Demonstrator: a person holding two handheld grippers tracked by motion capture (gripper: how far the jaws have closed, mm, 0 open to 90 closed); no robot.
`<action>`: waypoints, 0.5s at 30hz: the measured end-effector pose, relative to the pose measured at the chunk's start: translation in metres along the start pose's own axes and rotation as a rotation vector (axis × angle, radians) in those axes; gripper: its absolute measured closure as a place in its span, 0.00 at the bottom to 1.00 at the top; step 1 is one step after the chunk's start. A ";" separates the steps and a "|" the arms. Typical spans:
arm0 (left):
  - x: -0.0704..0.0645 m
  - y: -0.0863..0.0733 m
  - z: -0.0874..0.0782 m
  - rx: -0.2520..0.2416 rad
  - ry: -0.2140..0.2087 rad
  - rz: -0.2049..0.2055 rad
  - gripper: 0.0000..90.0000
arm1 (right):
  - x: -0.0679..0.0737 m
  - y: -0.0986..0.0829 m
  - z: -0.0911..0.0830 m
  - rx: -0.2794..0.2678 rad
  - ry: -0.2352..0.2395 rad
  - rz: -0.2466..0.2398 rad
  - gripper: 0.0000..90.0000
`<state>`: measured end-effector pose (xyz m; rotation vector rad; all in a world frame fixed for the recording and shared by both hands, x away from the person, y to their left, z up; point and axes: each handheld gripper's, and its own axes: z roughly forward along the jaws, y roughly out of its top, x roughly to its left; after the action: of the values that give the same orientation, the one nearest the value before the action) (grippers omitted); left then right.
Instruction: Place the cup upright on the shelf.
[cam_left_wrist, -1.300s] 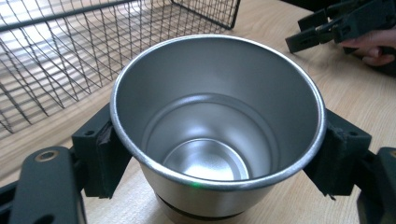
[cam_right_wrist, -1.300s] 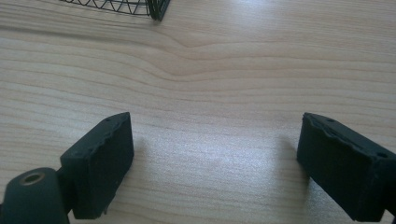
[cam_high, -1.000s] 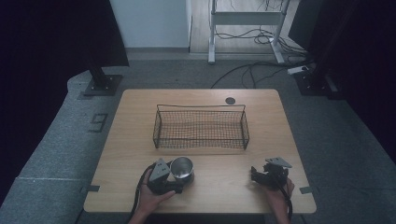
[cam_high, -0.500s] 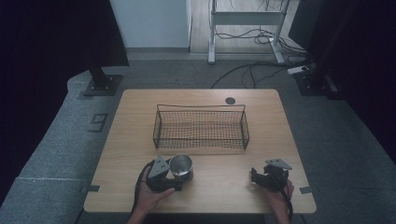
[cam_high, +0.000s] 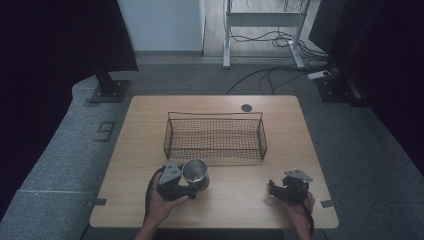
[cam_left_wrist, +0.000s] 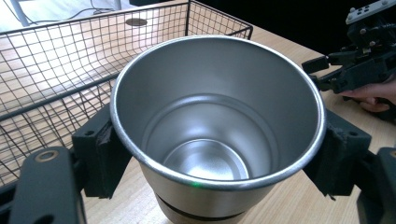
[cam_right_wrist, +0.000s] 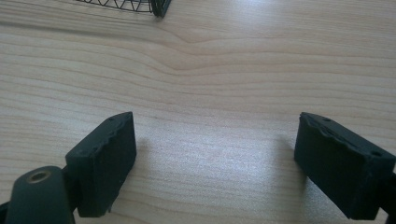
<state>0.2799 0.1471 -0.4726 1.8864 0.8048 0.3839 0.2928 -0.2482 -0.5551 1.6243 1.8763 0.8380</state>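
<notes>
A shiny steel cup, open end up and empty, is near the table's front left, just in front of the wire basket. My left gripper is shut on the cup. In the left gripper view the black pads press on both sides of the cup just under its rim. I cannot tell whether the cup's base touches the table. My right gripper is at the front right, held low over bare wood, and stands open with nothing between its fingers.
The black wire basket is empty and sits mid-table, right behind the cup. Its corner shows in the right gripper view. The right gripper is to the cup's right. A round grommet lies at the table's back edge.
My left gripper and the cup have shifted slightly toward the basket. The right gripper has stayed where it was.
</notes>
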 end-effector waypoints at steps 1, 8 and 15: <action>0.001 0.001 0.000 -0.001 0.002 0.000 0.21 | 0.000 0.000 0.000 0.000 0.000 0.000 0.14; 0.007 0.004 -0.002 -0.002 0.011 -0.016 0.21 | 0.000 0.000 0.000 0.000 0.000 0.000 0.14; 0.011 0.009 -0.002 0.012 0.029 -0.006 0.21 | 0.000 0.001 0.001 0.000 0.000 -0.001 0.14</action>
<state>0.2903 0.1538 -0.4649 1.8925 0.8341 0.4045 0.2938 -0.2483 -0.5551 1.6231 1.8777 0.8375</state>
